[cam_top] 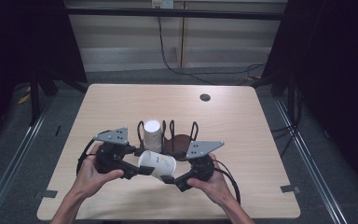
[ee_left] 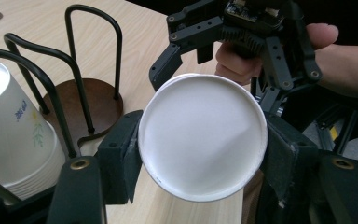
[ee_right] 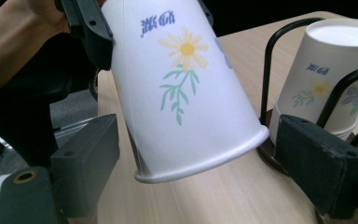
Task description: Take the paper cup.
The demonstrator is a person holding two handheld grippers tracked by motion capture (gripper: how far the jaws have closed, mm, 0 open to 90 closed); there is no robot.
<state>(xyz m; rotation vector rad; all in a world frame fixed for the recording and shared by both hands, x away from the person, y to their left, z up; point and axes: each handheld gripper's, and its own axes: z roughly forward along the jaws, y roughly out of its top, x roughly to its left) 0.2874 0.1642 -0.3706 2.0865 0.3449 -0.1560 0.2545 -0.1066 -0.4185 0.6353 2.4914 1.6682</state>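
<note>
The left gripper (cam_top: 142, 169) clamps a paper cup (cam_top: 157, 164) near its closed base, tipped on its side just in front of the rack (cam_top: 179, 140), whose left bay already holds a cup stack (cam_top: 152, 134). The right gripper (cam_top: 170, 178) stands wide open around the cup's rim without pressing it, so I judge the cup is yet to be racked

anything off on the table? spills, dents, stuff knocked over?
Nothing stands out. The paper cup lies sideways in the air only because the left gripper holds it by its base; it looks undented. The cup stack stands upright in the wire rack.
</note>
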